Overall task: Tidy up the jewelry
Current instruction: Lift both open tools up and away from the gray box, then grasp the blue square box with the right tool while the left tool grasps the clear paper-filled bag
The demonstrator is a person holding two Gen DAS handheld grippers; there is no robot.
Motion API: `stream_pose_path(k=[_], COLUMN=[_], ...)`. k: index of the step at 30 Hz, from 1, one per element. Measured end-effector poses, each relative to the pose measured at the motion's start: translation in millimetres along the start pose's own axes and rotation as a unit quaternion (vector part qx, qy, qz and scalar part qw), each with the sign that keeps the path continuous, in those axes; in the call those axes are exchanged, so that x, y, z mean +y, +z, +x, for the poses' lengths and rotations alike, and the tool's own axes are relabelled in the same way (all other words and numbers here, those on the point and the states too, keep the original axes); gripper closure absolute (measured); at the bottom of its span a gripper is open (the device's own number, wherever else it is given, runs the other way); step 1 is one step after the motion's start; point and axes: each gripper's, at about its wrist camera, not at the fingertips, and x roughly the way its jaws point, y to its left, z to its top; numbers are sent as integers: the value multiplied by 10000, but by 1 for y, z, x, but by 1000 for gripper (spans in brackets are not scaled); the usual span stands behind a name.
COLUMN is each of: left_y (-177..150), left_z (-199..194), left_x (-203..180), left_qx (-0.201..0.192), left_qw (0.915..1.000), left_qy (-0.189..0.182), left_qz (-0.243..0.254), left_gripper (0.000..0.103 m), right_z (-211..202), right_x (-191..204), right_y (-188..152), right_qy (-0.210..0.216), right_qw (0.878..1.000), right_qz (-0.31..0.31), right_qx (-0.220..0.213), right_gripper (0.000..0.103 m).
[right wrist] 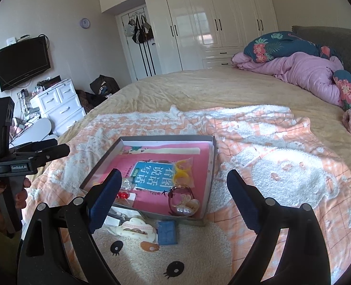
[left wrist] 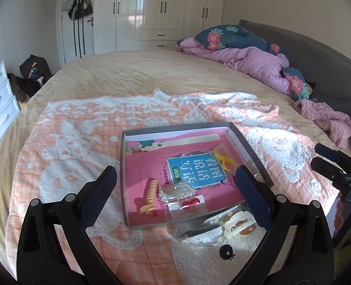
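A shallow grey box [left wrist: 126, 166] [right wrist: 99, 163] lies on the bed with a pink book as its floor. It holds yellow rings [left wrist: 224, 159] [right wrist: 182, 168], an orange spiral hair tie [left wrist: 150, 196], a clear packet [left wrist: 176, 191], a red piece [left wrist: 190, 203] [right wrist: 122, 195] and a dark red bangle with pearls [right wrist: 181, 200]. Loose hair clips [left wrist: 237, 223] [right wrist: 137, 229] and a blue packet [right wrist: 167, 232] lie in front of the box. My left gripper [left wrist: 175, 180] is open over the box. My right gripper [right wrist: 174, 187] is open over the box's near end.
A peach and white blanket [left wrist: 80, 147] [right wrist: 282, 166] covers the yellow bed. A pink quilt [left wrist: 254, 64] and floral pillows lie at the headboard. White drawers [right wrist: 59, 106] stand at the left. The other gripper shows at the edge of each view [left wrist: 337, 168] [right wrist: 30, 156].
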Motion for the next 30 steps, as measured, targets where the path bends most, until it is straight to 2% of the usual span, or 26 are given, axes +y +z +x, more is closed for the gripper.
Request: stream_pose_path(k=[11, 13, 15, 30], left_y=[-15, -20, -25, -64], left_z=[-24, -26, -27, -22], left_x=[-6, -7, -5, 3], left_qx=[-12, 3, 44, 450], left_qw=[10000, 10000, 9999, 9984], left_qy=[2, 17, 52, 214], left_qz=[-42, -55, -94, -258], left_gripper=[10, 10, 9, 9], right_z=[-21, -23, -26, -22], right_x=[7, 9, 10, 17], right_y=[-2, -4, -6, -31], right_qy=[139, 151, 169, 276], right_qw=[9998, 9997, 9996, 9988], right_qz=[-143, -166, -189, -305], right_qx=[-99, -87, -83, 260], right_gripper=[13, 8, 7, 7])
